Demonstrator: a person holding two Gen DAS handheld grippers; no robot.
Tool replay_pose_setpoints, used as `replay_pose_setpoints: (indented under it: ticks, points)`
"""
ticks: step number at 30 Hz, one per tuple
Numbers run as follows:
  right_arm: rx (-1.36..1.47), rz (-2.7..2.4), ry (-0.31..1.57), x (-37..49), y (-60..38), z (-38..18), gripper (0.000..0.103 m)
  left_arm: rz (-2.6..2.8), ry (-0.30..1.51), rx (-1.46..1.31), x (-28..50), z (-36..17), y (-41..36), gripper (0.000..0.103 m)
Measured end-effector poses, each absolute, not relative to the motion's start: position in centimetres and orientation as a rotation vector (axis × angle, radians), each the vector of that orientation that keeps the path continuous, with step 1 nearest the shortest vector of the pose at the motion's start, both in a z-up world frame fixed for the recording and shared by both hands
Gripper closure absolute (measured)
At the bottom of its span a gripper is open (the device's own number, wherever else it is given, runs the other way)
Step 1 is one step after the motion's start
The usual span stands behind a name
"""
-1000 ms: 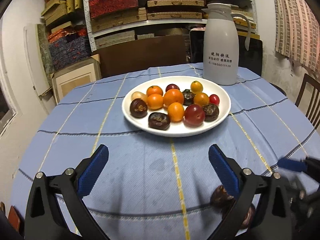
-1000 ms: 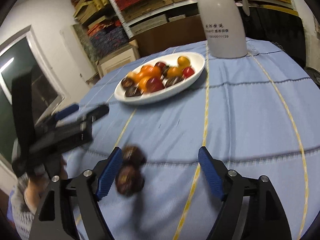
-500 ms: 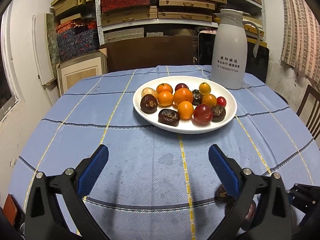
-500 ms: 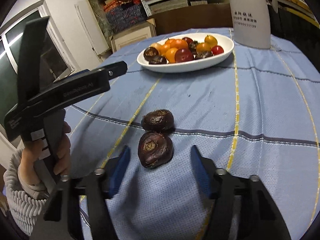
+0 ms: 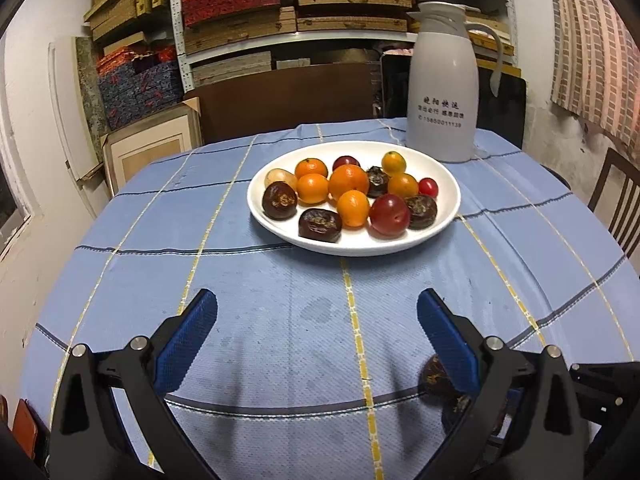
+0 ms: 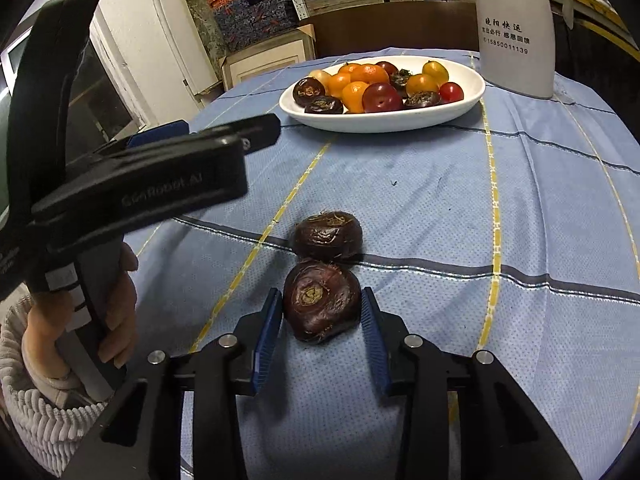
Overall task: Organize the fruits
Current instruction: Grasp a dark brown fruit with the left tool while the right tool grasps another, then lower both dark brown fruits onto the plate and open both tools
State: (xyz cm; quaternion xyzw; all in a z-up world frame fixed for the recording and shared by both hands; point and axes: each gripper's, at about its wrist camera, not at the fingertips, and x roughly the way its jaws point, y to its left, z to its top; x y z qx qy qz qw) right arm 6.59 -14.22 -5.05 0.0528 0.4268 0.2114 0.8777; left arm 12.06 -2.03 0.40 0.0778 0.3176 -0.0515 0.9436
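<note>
The right gripper has its blue pads against both sides of a dark chestnut on the tablecloth (a second one touches it just ahead). The left gripper hangs spread wide, nothing between its fingers, with the fruit plate well ahead.

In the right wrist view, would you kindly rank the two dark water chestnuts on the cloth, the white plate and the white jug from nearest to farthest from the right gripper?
1. Near water chestnut, between the right gripper pads.
2. Second water chestnut, just behind it.
3. White plate, mid-table.
4. White jug, far right.
</note>
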Motion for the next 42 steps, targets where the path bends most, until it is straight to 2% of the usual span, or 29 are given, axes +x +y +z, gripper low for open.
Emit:
replay_pose_setpoints:
  ticks: [4,8,17,23,25,26,28,29,31,33,42]
  points:
    - [0.135,0.476,0.869,6.4,-14.8,-4.7,0.063,-0.122,0.659,0.185,12.0,0.0,-2.7,0.005]
    - [0.131,0.396,0.744,5.0,-17.7,-2.9,0.063,-0.174,0.693,0.204,11.8,-0.8,-3.6,0.005]
    - [0.289,0.302,0.725,5.0,-22.9,-3.2,0.063,-0.331,0.763,0.331,10.3,-3.4,-7.9,0.005]
    - [0.301,0.306,0.724,5.0,-22.9,-3.3,0.063,-0.374,0.788,0.265,10.0,-3.9,-7.8,0.006]
    - [0.305,0.307,0.726,5.1,-23.0,-3.5,0.063,-0.388,0.804,0.229,10.1,-3.9,-7.5,0.018]
    - [0.306,0.307,0.726,5.1,-23.1,-3.4,0.063,-0.394,0.815,0.221,10.1,-4.1,-7.4,0.028]
    - [0.310,0.306,0.727,5.1,-23.2,-3.4,0.063,-0.409,0.849,0.210,10.3,-4.6,-7.5,0.035]
    - [0.312,0.307,0.729,5.2,-23.2,-3.4,0.063,-0.416,0.858,0.211,10.3,-4.7,-7.6,0.041]
    - [0.311,0.308,0.732,5.2,-23.2,-3.5,0.063,-0.432,0.865,0.214,10.4,-4.8,-7.8,0.045]
    - [0.309,0.308,0.732,5.2,-23.1,-3.5,0.063,-0.460,0.875,0.207,10.3,-5.0,-8.0,0.061]
    - [0.331,0.304,0.730,5.3,-23.2,-3.6,0.063,-0.403,0.789,0.149,10.5,-2.7,-6.2,0.061]
